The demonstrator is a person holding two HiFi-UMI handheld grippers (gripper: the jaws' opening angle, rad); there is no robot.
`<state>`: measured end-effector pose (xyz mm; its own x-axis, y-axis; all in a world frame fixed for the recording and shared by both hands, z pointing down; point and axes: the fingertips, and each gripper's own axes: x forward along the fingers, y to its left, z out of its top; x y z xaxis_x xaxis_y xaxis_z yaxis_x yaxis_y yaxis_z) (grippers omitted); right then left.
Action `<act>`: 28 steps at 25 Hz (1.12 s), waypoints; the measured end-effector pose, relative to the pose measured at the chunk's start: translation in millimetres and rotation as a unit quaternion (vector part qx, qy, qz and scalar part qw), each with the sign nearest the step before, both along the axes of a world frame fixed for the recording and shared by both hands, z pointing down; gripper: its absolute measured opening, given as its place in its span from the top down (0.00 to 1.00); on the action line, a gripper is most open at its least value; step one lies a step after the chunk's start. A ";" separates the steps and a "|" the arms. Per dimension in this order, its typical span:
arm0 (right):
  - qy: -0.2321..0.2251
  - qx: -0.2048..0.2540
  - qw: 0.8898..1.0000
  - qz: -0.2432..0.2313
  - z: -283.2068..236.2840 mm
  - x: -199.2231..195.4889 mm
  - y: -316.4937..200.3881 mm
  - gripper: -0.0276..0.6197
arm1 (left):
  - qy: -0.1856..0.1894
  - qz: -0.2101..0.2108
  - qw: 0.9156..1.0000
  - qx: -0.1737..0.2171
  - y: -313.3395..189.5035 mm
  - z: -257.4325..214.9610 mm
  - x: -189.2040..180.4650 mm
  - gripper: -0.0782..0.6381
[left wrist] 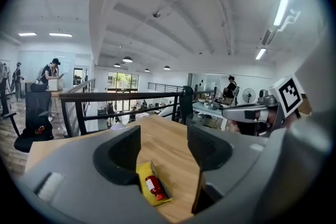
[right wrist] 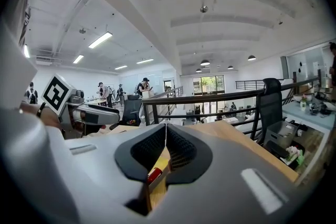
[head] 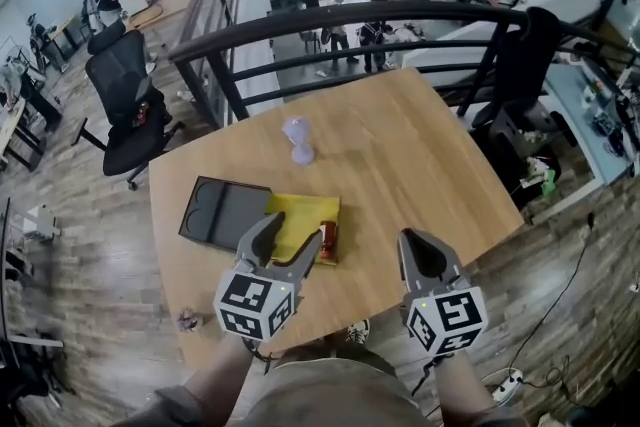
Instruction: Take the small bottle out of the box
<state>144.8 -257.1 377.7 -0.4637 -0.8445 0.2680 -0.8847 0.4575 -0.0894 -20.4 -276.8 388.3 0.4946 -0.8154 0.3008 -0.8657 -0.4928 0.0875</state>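
A small red bottle (head: 328, 242) lies at the right edge of a flat yellow box (head: 305, 215) on the wooden table (head: 420, 155). My left gripper (head: 288, 240) hovers just over the box's near side, open and with nothing between its fingers. In the left gripper view the bottle (left wrist: 153, 187) and box (left wrist: 144, 174) lie low between the spread jaws of the left gripper (left wrist: 164, 135). To the right, my right gripper (head: 425, 255) stands shut and empty over bare wood. Its own view shows the right gripper (right wrist: 166, 129) closed, with a sliver of the bottle (right wrist: 154, 174) below.
A black tray-like lid (head: 222, 212) lies left of the yellow box. A crumpled pale object (head: 298, 140) sits mid-table. A small item (head: 187, 319) rests near the front left corner. A black railing (head: 350, 20) runs behind the table, and an office chair (head: 125, 95) stands at the left.
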 end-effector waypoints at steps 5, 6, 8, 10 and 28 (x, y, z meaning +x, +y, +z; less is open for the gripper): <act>0.008 -0.025 1.000 0.001 22.4 -11.0 -6.6 0.93 | -0.003 0.013 0.998 -0.063 -14.0 52.0 -3.7 0.52; 0.009 -0.031 0.999 0.000 28.0 -13.5 -7.4 0.93 | -0.007 0.015 0.997 -0.075 -16.2 63.5 -4.5 0.52; 0.010 -0.042 0.999 0.001 39.3 -17.1 -9.2 0.93 | -0.021 0.022 0.995 -0.099 -20.5 87.9 -4.6 0.52; 0.010 -0.053 0.999 0.005 49.2 -17.7 -12.1 0.93 | -0.036 0.029 0.991 -0.124 -25.4 112.9 -2.8 0.52; 0.025 -0.139 0.990 0.004 135.2 -24.3 -51.5 0.93 | -0.051 0.036 0.949 -0.309 -65.5 272.9 11.8 0.52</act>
